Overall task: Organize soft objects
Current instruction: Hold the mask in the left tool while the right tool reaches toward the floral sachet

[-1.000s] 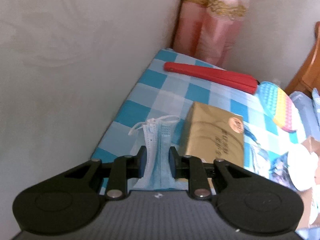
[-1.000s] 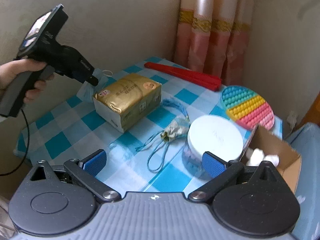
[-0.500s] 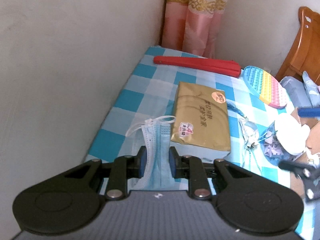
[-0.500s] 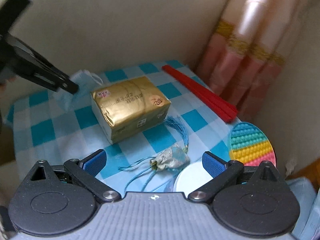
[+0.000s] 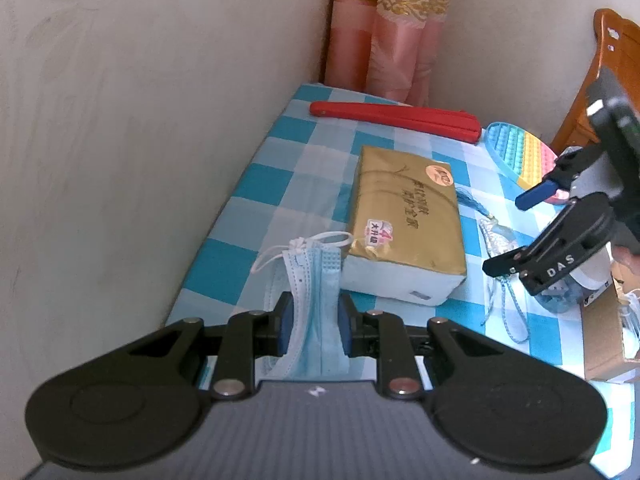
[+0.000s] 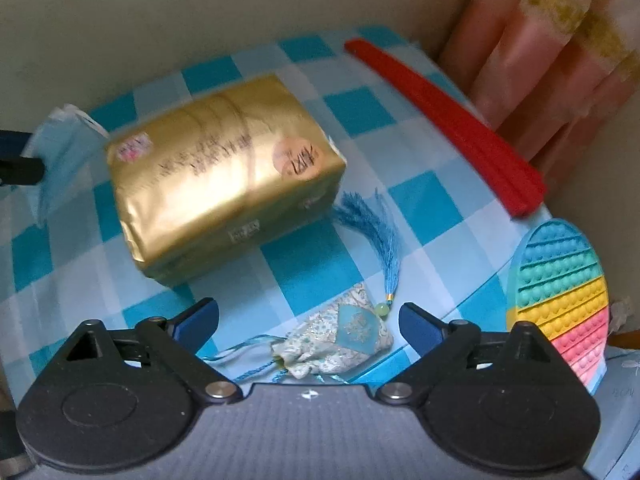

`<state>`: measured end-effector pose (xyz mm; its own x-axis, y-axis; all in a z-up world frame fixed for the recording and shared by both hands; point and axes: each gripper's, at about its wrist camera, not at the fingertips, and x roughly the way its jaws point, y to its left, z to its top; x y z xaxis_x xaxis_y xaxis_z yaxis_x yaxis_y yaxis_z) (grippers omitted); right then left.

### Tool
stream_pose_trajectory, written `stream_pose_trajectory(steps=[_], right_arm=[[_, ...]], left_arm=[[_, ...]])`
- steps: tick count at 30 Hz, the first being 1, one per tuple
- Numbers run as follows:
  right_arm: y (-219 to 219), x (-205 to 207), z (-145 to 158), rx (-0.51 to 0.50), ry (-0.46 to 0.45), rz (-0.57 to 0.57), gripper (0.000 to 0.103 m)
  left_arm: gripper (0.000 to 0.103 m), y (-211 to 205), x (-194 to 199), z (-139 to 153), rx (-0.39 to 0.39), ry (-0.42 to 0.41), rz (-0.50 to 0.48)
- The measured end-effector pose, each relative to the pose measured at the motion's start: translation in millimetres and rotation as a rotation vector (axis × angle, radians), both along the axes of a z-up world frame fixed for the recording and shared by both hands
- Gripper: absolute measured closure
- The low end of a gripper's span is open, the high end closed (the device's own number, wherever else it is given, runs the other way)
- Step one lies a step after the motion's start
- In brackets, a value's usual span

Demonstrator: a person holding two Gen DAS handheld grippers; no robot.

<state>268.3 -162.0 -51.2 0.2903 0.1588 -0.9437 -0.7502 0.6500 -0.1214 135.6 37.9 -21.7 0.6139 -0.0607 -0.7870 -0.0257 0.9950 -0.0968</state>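
The left claw [image 5: 313,317] is clamped on a folded light-blue surgical face mask [image 5: 316,300], which stands between its pads with the white ear loops trailing ahead, just left of a gold foil-wrapped tissue pack [image 5: 404,224] on the blue-and-white checked worktop [image 5: 280,184]. The right claw [image 6: 309,322] is spread apart over a small pale brocade sachet with a blue tassel [image 6: 340,340], which lies between its fingers; the gold pack sits ahead to its left, with a long red folded fan [image 6: 444,128] beyond.

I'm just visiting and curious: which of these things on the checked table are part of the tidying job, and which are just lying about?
Part of the job:
- face mask, clamped in the left claw
- sachet pouch, between the open right claw's fingers
- gold tissue pack

Probably just lying about:
- red folded fan
- rainbow bubble mat
- cardboard box
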Motion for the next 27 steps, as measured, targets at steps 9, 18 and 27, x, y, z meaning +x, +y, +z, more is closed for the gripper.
stream_pose_trajectory(steps=[9, 18, 27], right_arm=[[0, 23, -20, -0.031, 0.104, -0.057, 0.017], [0, 26, -30, -0.067, 0.117, -0.071, 0.051], [1, 11, -17, -0.036, 0.084, -0.087, 0.075]], left_arm=[[0.081, 0, 1, -2, -0.004, 0.001, 0.003], [0.081, 1, 4, -3, -0.008, 0.004, -0.007], [0.081, 1, 4, -2, -0.008, 0.013, -0.026]])
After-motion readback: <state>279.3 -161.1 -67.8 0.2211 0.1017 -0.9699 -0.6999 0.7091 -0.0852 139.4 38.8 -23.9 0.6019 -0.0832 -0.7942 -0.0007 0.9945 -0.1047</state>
